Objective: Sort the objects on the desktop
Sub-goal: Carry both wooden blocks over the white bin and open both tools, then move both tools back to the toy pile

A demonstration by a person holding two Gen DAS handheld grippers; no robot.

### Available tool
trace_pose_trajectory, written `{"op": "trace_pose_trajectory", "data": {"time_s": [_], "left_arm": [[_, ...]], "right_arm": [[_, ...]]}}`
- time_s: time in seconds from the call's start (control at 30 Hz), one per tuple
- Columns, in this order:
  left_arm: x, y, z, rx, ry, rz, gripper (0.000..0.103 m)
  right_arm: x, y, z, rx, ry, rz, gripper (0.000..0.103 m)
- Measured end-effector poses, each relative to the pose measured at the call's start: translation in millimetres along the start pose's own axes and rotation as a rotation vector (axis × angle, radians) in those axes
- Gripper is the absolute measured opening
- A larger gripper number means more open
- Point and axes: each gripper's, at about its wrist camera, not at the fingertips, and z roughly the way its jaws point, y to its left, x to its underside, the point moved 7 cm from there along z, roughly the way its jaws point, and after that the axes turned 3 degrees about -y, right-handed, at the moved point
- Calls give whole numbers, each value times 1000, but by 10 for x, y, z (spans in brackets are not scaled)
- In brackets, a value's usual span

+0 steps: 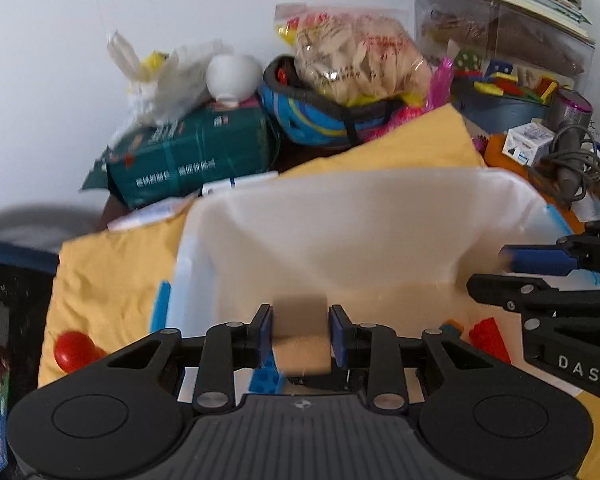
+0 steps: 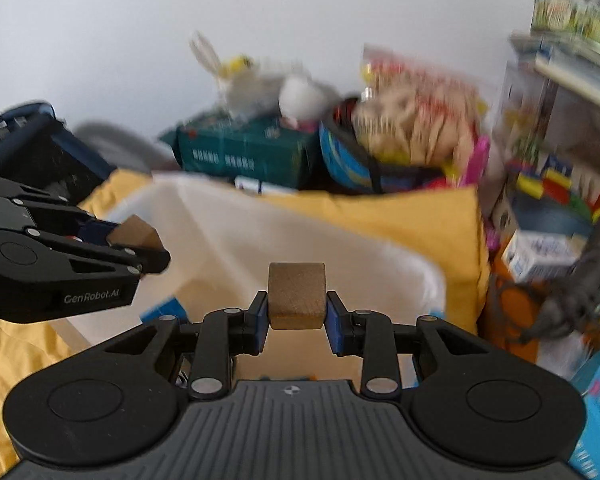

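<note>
Motion blurs the wooden block (image 1: 299, 322) between the left gripper (image 1: 299, 334) pads.

"GenRobot.AI" on the left tongs (image 2: 140, 250); "DAS" on the right tongs (image 1: 500, 276).

1. Left gripper (image 1: 300, 330): points forward and downward. Jaws part-closed, blue pads either side of a wooden block (image 1: 300, 338); pad contact unclear due to blur.
2. Right gripper (image 2: 297, 312): points forward and downward. Jaws part-closed, pads pressed against a second wooden block (image 2: 297, 295).
3. Both grippers sit side by side, apart.
</note>
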Motion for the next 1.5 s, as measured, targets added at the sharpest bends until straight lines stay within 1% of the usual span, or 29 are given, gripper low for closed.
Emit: {"op": "trace_pose_trajectory", "data": {"time_s": [0.03, 0.1, 0.17, 0.33, 0.4, 0.47, 0.53, 0.6, 0.67, 0.73, 0.77, 0.87, 0.97, 1.03, 1.13, 1.2, 1.33, 1.4, 1.43, 1.5], "left_arm": [[-13, 8, -2, -9, -2, 2, 41], [-31, 29, -89, -18, -24, 10, 50], [-67, 64, -200, -19, -47, 9, 50], [-133, 160, -560, -18, -112, -23, 53], [-100, 187, -729, -17, -141, -38, 61], [-9, 215, -886, -19, -167, -37, 63], [132, 262, -1010, -31, -167, -45, 63], [296, 310, -1133, -24, -165, -61, 63], [507, 335, -1227, -27, -145, -67, 64], [765, 329, -1281, -26, -115, -67, 67], [899, 318, -1285, -28, -92, -66, 68], [1342, 292, -1271, -40, -16, -90, 68], [1756, 246, -1241, -26, 66, -128, 68], [1975, 182, -1237, 2, 102, -133, 68], [2200, 88, -1274, 16, 128, -127, 68], [2288, 9, -1298, 30, 130, -110, 68], [2337, -114, -1339, 24, 129, -30, 68], [2326, -175, -1360, 25, 117, 3, 68], [2318, -209, -1379, 29, 111, 15, 68], [2306, -292, -1413, 58, 96, 35, 68]], "right_arm": [[38, -2, 32, -5, 14, 8, 33], [57, 7, 32, -8, 21, 7, 34], [27, 25, -30, -11, 3, -9, 34], [-123, 77, -205, 1, -58, -49, 40], [-184, 113, -246, -7, -73, -59, 42], [-204, 166, -330, -17, -88, -64, 43], [-200, 230, -431, -32, -106, -70, 45], [-175, 307, -568, -53, -128, -77, 46], [-125, 393, -702, -79, -146, -96, 50], [-2, 487, -865, -111, -166, -121, 57], [74, 525, -927, -127, -167, -127, 58], [378, 664, -1021, -157, -132, -167, 61], [757, 788, -981, -157, -59, -234, 63], [1011, 827, -932, -171, 2, -236, 63], [1323, 853, -884, -197, 84, -208, 58], [1469, 866, -888, -206, 121, -193, 55], [1642, 884, -970, -224, 153, -170, 44], [1684, 931, -1054, -257, 143, -180, 44], [1704, 960, -1089, -269, 148, -205, 44], [1767, 1019, -1139, -287, 161, -252, 44]]}}
